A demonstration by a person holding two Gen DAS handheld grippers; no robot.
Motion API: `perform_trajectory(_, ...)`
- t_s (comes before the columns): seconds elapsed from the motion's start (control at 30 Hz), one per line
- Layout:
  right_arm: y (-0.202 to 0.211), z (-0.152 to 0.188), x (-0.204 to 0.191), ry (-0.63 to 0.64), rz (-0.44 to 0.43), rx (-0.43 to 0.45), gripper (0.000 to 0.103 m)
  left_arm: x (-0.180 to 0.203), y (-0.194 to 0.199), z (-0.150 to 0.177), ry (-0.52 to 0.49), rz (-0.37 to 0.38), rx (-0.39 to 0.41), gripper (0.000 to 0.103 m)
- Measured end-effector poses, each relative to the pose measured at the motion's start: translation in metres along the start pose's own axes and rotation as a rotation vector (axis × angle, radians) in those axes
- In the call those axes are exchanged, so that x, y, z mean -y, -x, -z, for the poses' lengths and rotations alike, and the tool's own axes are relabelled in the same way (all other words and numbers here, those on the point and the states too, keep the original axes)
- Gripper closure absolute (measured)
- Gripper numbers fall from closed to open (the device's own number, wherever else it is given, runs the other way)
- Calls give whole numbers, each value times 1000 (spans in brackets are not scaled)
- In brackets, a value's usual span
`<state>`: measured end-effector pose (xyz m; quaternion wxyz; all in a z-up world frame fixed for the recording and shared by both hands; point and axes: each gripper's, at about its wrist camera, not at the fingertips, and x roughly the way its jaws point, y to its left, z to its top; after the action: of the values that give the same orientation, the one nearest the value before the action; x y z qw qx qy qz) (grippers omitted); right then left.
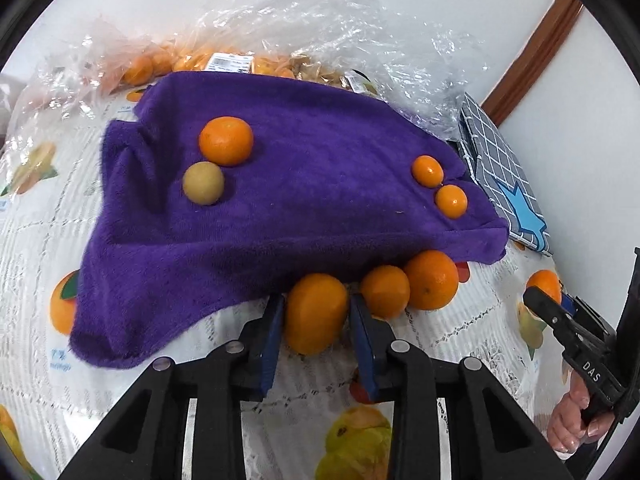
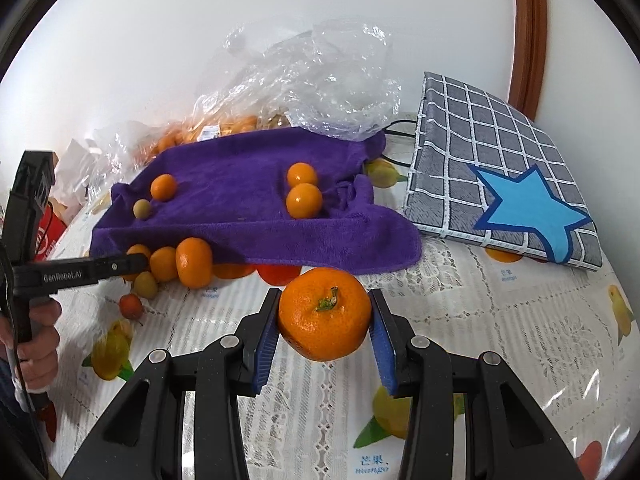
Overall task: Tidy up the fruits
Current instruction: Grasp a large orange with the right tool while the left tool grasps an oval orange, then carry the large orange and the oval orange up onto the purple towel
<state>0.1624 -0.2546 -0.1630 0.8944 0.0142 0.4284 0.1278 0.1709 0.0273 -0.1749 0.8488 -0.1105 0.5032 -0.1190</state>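
Observation:
A purple towel (image 1: 280, 184) lies on the table and also shows in the right wrist view (image 2: 240, 208). On it sit an orange (image 1: 226, 141), a small yellow-green fruit (image 1: 203, 183) and two small oranges (image 1: 428, 171) (image 1: 451, 201). My left gripper (image 1: 316, 312) is shut on an orange (image 1: 316, 312) at the towel's near edge, beside two more oranges (image 1: 385, 290) (image 1: 431, 279). My right gripper (image 2: 325, 314) is shut on a stemmed mandarin (image 2: 325, 314) just in front of the towel. The left gripper also shows in the right wrist view (image 2: 132, 266).
A clear plastic bag with several oranges (image 1: 192, 60) lies behind the towel. A grey checked folded box with a blue star (image 2: 508, 184) stands to the right. A yellow-green fruit (image 2: 145, 285) and a small red fruit (image 2: 131, 306) lie on the fruit-print tablecloth (image 2: 480, 340).

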Motion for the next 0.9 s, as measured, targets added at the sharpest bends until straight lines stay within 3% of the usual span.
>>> perform_trajectory(0.4,20,-12,-5,-15,-38,48,61,-27,69,20,110,-76,122,72)
perform_trajectory(0.9,53,-8,-7,-32,-81,71,61,-17,120,37,142,-78,206,72)
